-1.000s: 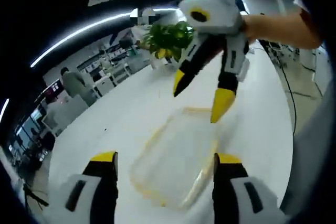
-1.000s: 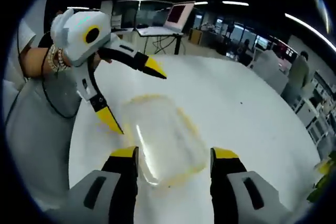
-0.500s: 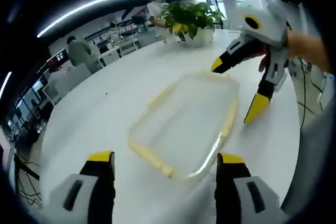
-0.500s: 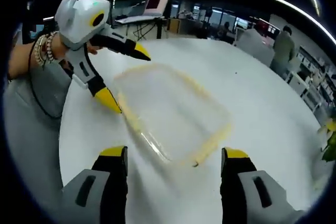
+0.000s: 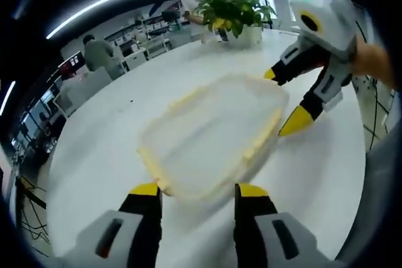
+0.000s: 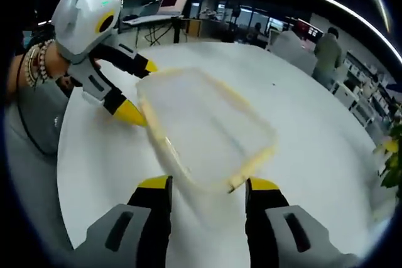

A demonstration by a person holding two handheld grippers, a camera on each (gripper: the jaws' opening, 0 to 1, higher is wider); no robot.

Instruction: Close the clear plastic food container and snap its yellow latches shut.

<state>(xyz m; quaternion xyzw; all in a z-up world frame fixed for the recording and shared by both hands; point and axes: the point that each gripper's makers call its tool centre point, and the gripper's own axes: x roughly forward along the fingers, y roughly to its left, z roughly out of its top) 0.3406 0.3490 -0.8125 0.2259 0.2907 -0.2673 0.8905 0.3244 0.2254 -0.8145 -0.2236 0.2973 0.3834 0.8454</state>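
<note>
**Container bracketed at both ends, latches not yet snapped**

Container (image 5: 210, 136) lay flat on the big white table (image 5: 94, 167), which took up most of both views, and I had a gripper at each short end of it. Its lid looked to be seated on the base, though motion blur kept me from being sure it sat flush all round. The yellow latches (image 6: 254, 161) ran along the rim, and I could not tell from the blur whether any had clicked down.

My left gripper (image 5: 196, 192) had its jaws spread apart just at the near end of the container in the left gripper view, holding nothing. My right gripper (image 6: 207, 186) was likewise parted and empty at the opposite end, its tips right by the rim.

The biggest risk, as I judged it, was the light plastic box sliding across the smooth table if one gripper pushed before the other braced it. Next, pressing a latch while the lid sat crooked could have jammed it or popped the far corner up. Smaller still, a jaw tip might have slipped off the narrow yellow strip and skidded over the clear lid.

A potted plant (image 5: 235, 14) stood at the far edge, well apart.
</note>
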